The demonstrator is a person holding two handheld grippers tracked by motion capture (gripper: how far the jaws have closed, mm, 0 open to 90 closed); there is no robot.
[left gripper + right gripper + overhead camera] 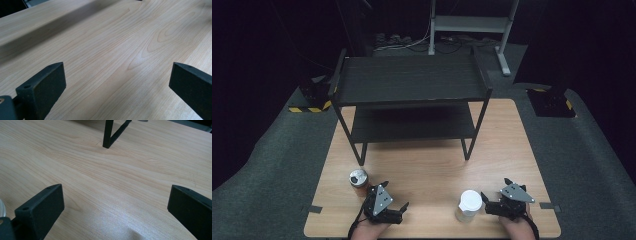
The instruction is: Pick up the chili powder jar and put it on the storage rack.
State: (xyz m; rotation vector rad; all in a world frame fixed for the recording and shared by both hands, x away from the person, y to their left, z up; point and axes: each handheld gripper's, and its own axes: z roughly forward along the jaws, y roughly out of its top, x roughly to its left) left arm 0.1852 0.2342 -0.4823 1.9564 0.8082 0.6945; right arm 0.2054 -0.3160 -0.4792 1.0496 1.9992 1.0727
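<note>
A small jar (358, 180) with a silver lid and brown contents stands on the wooden table (432, 160), near its front left. My left gripper (394, 195) rests just right of the jar, apart from it. It is open, with bare wood between its jaws (115, 82). A clear cup with a white lid (469, 204) stands front right of centre. My right gripper (496, 189) sits close beside the cup on its right, also open, with nothing between its jaws (115, 202).
A black two-level shelf rack (409, 80) takes up the back half of the table, both levels bare. One of its front legs (108, 135) stands ahead of the right gripper. Grey carpet (272, 165) surrounds the table, with stand bases behind.
</note>
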